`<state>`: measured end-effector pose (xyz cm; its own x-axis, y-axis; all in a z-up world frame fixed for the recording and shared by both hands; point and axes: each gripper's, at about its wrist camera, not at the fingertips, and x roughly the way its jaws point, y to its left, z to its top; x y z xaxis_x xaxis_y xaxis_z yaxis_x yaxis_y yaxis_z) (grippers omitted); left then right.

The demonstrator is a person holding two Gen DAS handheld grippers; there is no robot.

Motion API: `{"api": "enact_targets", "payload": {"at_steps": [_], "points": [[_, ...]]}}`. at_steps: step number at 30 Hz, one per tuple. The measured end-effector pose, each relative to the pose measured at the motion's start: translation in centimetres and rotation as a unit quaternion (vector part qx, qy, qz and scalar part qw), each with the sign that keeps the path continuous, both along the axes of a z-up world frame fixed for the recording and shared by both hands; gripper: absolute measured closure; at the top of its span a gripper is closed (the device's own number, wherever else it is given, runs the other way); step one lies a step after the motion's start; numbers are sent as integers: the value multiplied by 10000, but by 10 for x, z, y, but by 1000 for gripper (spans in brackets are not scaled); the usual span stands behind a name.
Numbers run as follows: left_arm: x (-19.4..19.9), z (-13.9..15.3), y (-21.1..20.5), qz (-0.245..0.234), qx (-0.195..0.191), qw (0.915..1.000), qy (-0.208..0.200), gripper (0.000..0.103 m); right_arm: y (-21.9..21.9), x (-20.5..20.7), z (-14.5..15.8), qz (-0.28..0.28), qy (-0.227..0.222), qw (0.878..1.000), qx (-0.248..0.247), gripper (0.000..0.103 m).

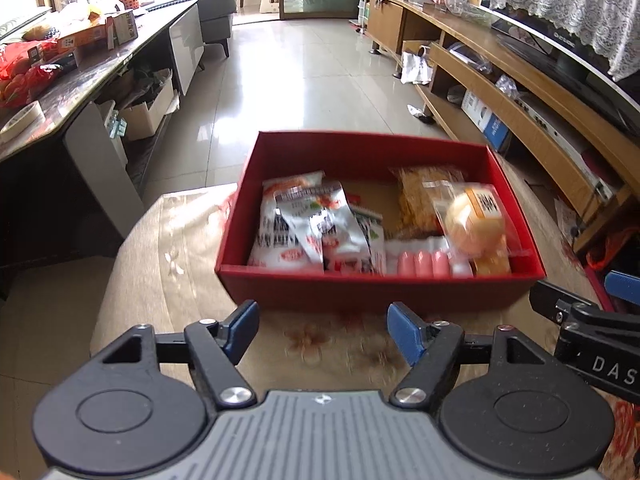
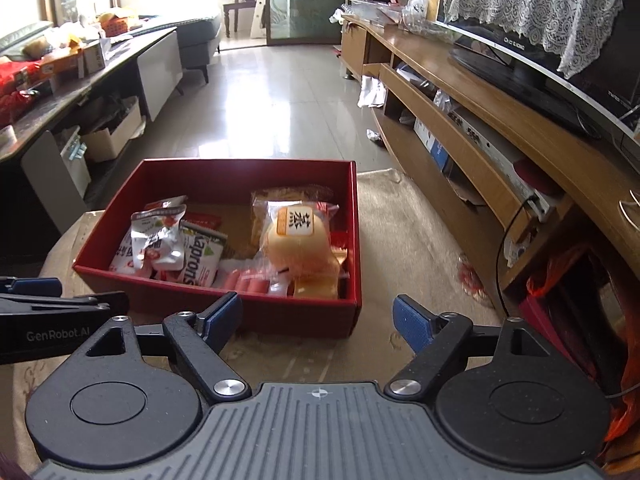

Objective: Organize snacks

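A red box [image 1: 360,148] stands on a beige floral cloth [image 1: 168,248] and also shows in the right wrist view [image 2: 248,170]. It holds silver-white snack packets [image 1: 316,220] at the left, pink sausages [image 1: 424,262] at the front, a wrapped yellow bun [image 1: 474,220] on the right and a brown snack bag [image 1: 424,196] behind. In the right wrist view the packets [image 2: 160,236], the bun [image 2: 300,240] and the sausages [image 2: 248,280] show too. My left gripper [image 1: 322,330] is open and empty, just in front of the box. My right gripper [image 2: 318,320] is open and empty at the box's front right corner.
A dark low table [image 1: 80,76] with boxes and red bags stands left. A wooden TV stand [image 2: 480,128] with a television [image 2: 560,64] runs along the right. Shiny tiled floor [image 1: 296,72] lies beyond the box. The right gripper shows at the left wrist view's right edge [image 1: 592,320].
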<state>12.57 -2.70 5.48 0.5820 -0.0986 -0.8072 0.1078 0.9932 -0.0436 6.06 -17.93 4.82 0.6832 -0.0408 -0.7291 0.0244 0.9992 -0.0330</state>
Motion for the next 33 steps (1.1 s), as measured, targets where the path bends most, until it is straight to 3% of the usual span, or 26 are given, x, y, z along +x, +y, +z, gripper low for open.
{"api": "enact_targets", "payload": {"at_steps": [27, 33], "points": [[-94, -13, 0, -260, 182, 9995, -17, 28, -2, -82, -22, -65, 298, 9994, 150, 15], [-112, -12, 3, -207, 202, 9995, -100, 17, 0, -102, -24, -44, 300, 9994, 195, 15]]}}
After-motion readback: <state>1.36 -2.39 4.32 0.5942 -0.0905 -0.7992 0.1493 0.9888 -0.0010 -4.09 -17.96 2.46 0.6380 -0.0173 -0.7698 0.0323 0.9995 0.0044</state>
